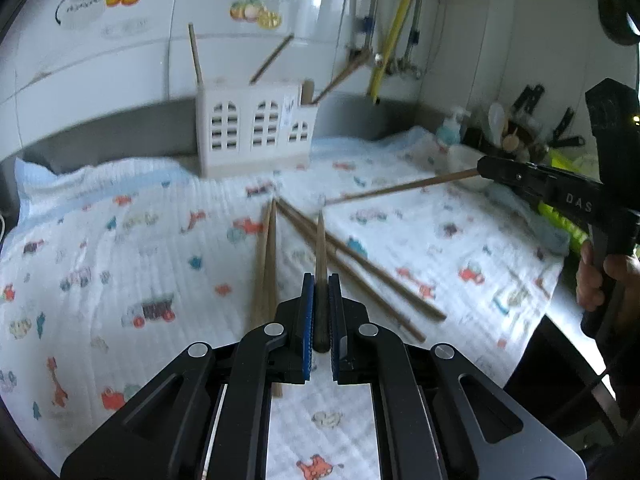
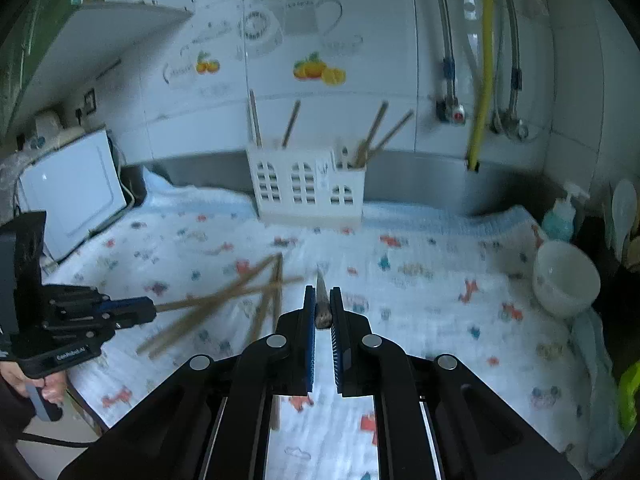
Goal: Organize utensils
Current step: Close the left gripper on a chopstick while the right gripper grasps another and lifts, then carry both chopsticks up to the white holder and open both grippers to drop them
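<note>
Left claw and right claw each clamp one chopstick near its thick end. Light, stiff, slippery wood; loose chopsticks lie on the surface, holder at twelve o'clock.

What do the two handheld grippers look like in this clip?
Both are matte black linkage frames with round silver pivot pins and ribbed blue pads on the fingers. The right gripper has white lettering on its side; the left gripper carries a small white label and a grey pistol-style handle. No sleeves are clearly visible.
</note>
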The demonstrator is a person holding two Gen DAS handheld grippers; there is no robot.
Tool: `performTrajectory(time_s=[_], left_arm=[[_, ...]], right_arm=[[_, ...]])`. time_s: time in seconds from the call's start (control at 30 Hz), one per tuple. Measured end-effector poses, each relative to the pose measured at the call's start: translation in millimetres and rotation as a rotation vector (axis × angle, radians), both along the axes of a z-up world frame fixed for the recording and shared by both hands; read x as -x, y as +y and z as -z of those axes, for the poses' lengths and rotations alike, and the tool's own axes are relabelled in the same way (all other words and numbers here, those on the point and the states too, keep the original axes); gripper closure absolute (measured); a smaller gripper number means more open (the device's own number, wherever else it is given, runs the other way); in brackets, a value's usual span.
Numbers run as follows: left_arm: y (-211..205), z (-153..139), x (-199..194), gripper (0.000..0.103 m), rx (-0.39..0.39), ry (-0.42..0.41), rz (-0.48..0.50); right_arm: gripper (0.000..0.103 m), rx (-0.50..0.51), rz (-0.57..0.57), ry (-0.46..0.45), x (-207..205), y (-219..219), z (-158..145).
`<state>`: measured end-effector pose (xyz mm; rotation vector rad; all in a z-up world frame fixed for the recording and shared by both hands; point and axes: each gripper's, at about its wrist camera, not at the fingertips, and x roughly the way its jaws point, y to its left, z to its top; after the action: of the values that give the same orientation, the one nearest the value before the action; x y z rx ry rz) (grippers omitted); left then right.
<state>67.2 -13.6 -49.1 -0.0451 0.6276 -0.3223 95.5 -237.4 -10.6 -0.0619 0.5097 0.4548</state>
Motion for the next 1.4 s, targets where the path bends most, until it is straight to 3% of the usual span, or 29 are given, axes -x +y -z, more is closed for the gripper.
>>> performTrajectory(time_s=[0.5, 0.97, 1.17, 1.4], left_arm=[[12.4, -38.9, -26.0, 0.098, 0.063, -0.057, 0.005], [24.7, -81.9, -70.3, 0.098, 0.028, -0.099, 0.004], [29.2, -110.9, -85.6, 0.098, 0.011, -0.152, -0.008], [32.3, -164.6, -105.8, 0.098, -0.037, -0.262, -0.033]], right_arm=[[0.096, 0.021, -0.055, -0.087, -32.9, 13.4, -64.5], [0.096, 0.087, -0.021, -0.223, -97.0, 40.3, -145.8], [0.096, 0.089, -0.017, -0.164, -139.0, 51.3, -145.7], [0.096, 0.121, -0.01, -0.075, -185.5, 65.7, -127.2]])
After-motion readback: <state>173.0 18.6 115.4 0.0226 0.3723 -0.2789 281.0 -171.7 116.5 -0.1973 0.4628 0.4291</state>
